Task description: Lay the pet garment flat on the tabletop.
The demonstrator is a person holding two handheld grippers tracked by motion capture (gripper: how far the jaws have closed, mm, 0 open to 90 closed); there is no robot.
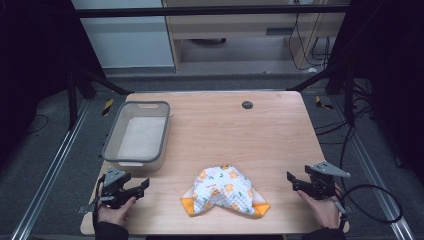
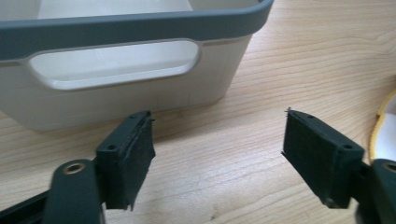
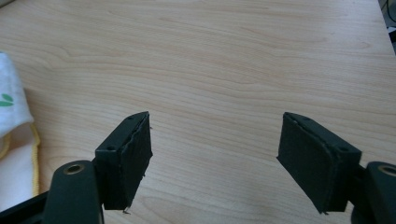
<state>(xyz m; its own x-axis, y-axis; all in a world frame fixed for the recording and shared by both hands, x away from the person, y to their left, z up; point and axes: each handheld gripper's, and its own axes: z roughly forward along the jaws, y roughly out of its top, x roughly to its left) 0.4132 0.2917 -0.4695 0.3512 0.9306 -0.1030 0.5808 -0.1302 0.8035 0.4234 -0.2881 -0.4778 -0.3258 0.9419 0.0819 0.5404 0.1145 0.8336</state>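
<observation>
A crumpled white cloth (image 1: 223, 192) with orange prints and a yellow-orange border lies on the wooden table (image 1: 220, 125) near its front edge. Its edge shows at the right of the left gripper view (image 2: 385, 126) and at the left of the right gripper view (image 3: 11, 126). My left gripper (image 1: 145, 184) rests at the front left, open, with nothing between its jaws. It stands just in front of a grey-rimmed white bin (image 1: 137, 134), whose handle wall (image 2: 116, 65) is close ahead. My right gripper (image 1: 291, 179) is at the front right, open and empty, over bare wood.
A dark round grommet (image 1: 247, 105) sits in the tabletop near the far edge. Metal rails and cables run along both sides of the table on the floor. Open wood lies between the bin and the cloth and across the far half.
</observation>
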